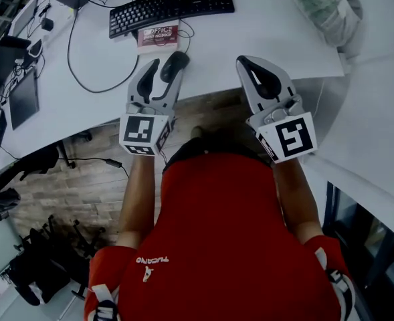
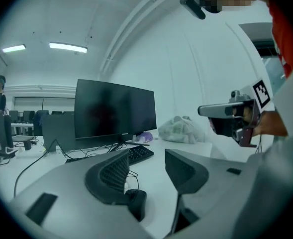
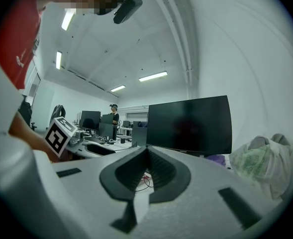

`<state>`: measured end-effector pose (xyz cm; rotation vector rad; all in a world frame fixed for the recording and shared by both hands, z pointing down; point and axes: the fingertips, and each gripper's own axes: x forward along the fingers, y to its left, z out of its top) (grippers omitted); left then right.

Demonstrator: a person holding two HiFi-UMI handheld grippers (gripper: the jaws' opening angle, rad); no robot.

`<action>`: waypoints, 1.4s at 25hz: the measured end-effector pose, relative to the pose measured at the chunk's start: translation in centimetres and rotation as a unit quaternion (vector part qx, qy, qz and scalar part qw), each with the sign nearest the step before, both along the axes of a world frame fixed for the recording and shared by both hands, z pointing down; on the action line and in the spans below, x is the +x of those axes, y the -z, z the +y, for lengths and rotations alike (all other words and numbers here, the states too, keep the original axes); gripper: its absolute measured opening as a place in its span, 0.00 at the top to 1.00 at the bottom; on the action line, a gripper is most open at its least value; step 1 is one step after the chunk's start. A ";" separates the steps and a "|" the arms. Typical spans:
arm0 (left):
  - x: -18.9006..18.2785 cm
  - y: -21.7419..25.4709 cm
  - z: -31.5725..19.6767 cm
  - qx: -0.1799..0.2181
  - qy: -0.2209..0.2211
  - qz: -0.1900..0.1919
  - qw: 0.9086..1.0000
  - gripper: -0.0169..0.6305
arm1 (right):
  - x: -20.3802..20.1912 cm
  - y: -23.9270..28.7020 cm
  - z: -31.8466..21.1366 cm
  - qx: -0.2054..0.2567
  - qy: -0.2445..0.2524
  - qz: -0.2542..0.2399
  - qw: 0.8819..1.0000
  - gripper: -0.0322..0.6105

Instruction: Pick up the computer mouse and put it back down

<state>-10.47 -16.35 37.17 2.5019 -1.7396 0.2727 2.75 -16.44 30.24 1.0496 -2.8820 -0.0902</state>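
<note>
The black computer mouse (image 1: 175, 64) rests on the white desk (image 1: 263, 32) near its front edge, its cable running back toward the keyboard. My left gripper (image 1: 164, 69) is open just in front of it. In the left gripper view the mouse (image 2: 137, 203) lies low under the left pad, with a wide gap between the jaws of my left gripper (image 2: 145, 158); neither pad presses on it. My right gripper (image 1: 245, 64) hovers over the desk edge to the right, shut with nothing in it; in the right gripper view the right gripper (image 3: 147, 156) shows its pads meeting.
A black keyboard (image 1: 172, 7) lies behind the mouse with a red-and-white booklet (image 1: 158, 35) between them. A dark monitor (image 2: 114, 111) stands farther back. A crumpled plastic bag (image 1: 320, 5) sits at the desk's right. Cables (image 1: 76, 65) trail over the left side.
</note>
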 end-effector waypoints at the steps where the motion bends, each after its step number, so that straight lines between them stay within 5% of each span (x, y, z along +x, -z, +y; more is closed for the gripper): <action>1: 0.0 -0.8 -0.4 -0.010 -0.002 -0.003 1.000 0.65 | -0.1 -0.2 -0.2 -0.001 -0.002 0.002 1.000 0.94; 14: -1.1 -10.6 -4.8 -0.127 -0.017 -0.053 0.990 0.54 | -0.4 -2.2 -1.4 -0.027 -0.031 0.027 0.999 0.94; 24: -1.7 -16.0 -5.5 -0.236 -0.037 -0.091 0.967 0.49 | -0.1 -3.6 -2.4 -0.046 -0.052 0.036 0.997 0.94; 35: -1.8 -18.3 -6.1 -0.270 -0.050 -0.106 0.956 0.49 | 0.5 -4.2 -2.6 -0.052 -0.069 0.035 0.996 0.94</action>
